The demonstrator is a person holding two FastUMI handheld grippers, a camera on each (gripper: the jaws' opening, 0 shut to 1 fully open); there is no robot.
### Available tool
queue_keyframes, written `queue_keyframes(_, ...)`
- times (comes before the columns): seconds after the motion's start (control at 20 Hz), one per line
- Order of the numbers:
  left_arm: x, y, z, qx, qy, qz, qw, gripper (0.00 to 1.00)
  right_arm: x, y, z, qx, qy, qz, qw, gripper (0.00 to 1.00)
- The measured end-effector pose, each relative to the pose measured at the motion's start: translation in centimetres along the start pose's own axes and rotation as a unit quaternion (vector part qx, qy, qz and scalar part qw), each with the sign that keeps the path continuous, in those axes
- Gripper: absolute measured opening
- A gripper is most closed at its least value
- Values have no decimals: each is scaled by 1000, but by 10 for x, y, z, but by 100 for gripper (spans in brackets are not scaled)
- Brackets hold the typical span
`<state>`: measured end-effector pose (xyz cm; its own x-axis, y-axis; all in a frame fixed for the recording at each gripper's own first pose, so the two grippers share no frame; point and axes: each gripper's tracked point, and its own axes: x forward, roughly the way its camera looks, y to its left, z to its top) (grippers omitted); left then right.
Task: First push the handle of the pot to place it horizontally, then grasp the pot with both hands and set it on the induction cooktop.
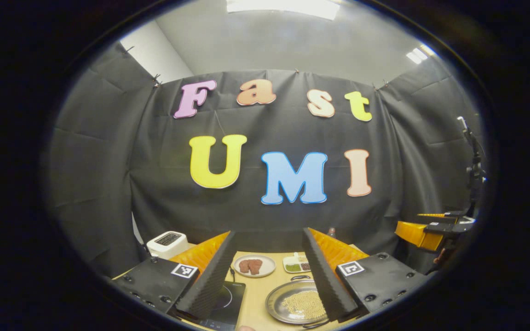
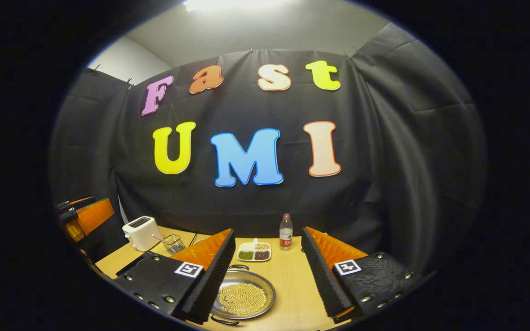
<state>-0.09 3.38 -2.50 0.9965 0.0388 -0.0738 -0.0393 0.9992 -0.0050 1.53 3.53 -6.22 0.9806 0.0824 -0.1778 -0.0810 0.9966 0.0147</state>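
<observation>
In the left gripper view, the left tool (image 1: 268, 276) hangs above the worktop (image 1: 258, 287) with its fingers spread wide, holding nothing. The pot (image 1: 298, 302) (a shallow metal pan of pale beads) sits low between them, just beside the induction cooktop (image 1: 227, 303). Behind lie a plate (image 1: 254, 265), a divided dish (image 1: 296, 264) and a toaster (image 1: 167, 243).

In the right gripper view, the right tool (image 2: 267, 276) is likewise spread open and empty, the pot (image 2: 243, 299) by its left finger. A bottle (image 2: 285, 232) stands behind.
</observation>
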Motion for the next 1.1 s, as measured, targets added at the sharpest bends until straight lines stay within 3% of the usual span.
queue_keyframes(0.15,-3,8,-4,5,5,10,1000,91,7,18,-31,5,55,31,998,63)
queue_keyframes(0.2,-3,10,-6,5,6,12,1000,91,9,25,-43,0,73,43,996,44)
queue_keyframes(0.25,-4,12,-7,5,8,15,1000,91,9,32,-56,-3,100,54,994,35)
queue_keyframes(0.3,-5,15,-7,5,10,18,1000,91,8,45,-70,0,128,83,988,15)
queue_keyframes(0.35,-5,16,-10,5,12,21,1000,91,6,59,-84,-2,152,110,982,14)
queue_keyframes(0.4,-6,20,-13,5,15,23,1000,91,8,61,-104,-3,180,110,977,16)
queue_keyframes(0.45,-7,23,-14,6,18,27,999,91,10,68,-114,0,200,126,972,0)
queue_keyframes(0.5,-8,25,-18,7,21,30,999,99,6,76,-126,-1,226,134,965,0)
queue_keyframes(0.8,-17,45,-36,1,47,52,998,92,-10,120,-218,36,398,194,896,0)
queue_keyframes(0.85,-18,49,-38,1,50,56,997,91,-12,127,-229,48,416,200,886,0)
queue_keyframes(0.9,-20,51,-42,0,54,60,997,99,-13,134,-241,57,435,201,876,0)
queue_keyframes(1.1,-25,66,-56,-8,71,76,994,96,-18,147,-273,79,492,205,842,0)
